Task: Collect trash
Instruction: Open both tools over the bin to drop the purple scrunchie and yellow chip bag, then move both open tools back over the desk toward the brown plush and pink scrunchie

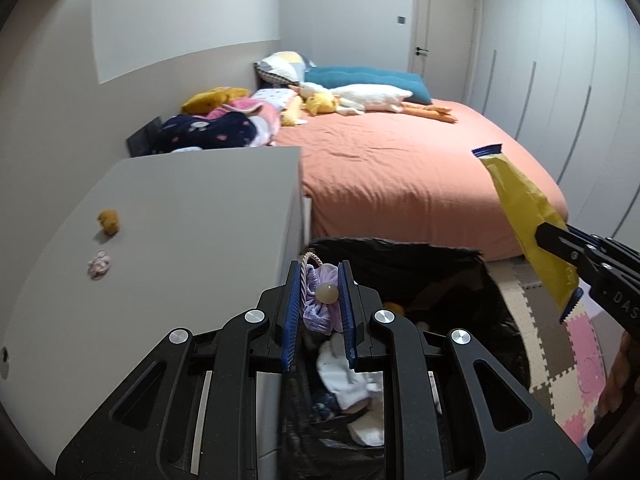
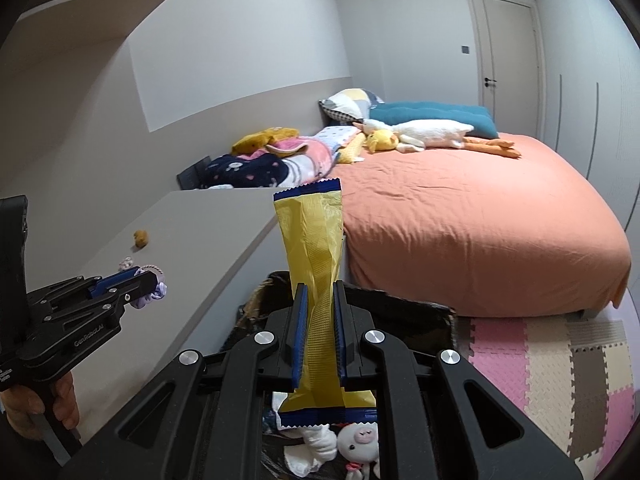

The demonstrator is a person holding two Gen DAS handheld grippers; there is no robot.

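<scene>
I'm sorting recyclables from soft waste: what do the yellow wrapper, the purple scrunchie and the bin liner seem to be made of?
Yellow wrapper: thin plastic film, apparently; creased, ribbed, with serrated blue ends. Purple scrunchie: soft gathered fabric carrying a glossy bead, probably plastic. Bin liner: thin black plastic, crinkled and faintly shiny.

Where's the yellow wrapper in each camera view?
Left wrist: the wrapper is at the right edge, slanting, gripped by the right gripper.
Right wrist: centre, upright between the fingers, over the black bag.
Shared landmark: the orange bed behind it.
</scene>
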